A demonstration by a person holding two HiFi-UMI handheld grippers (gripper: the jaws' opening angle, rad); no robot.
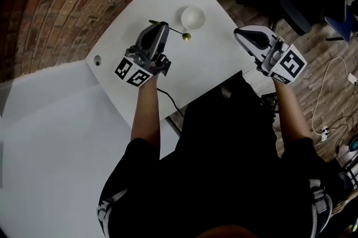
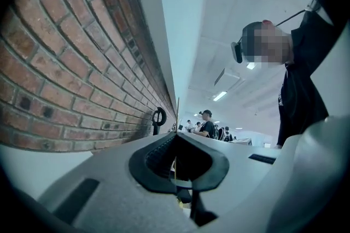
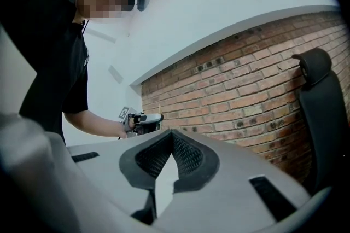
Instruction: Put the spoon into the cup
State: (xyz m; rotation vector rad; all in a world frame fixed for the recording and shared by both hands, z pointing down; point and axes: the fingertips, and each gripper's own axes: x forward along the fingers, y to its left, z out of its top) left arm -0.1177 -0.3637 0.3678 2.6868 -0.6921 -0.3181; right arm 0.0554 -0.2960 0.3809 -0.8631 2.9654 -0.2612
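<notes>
The left gripper was clamped on the spoon, whose gold end sat just beside the cup, not yet inside. The right gripper had its jaws together, empty. Only the drop-in seemed left.

Overhead head view; gripper views horizontal

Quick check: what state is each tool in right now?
Left tool: closed on the spoon, gripping its thin handle.
Right tool: closed, with nothing between its jaws.
</notes>
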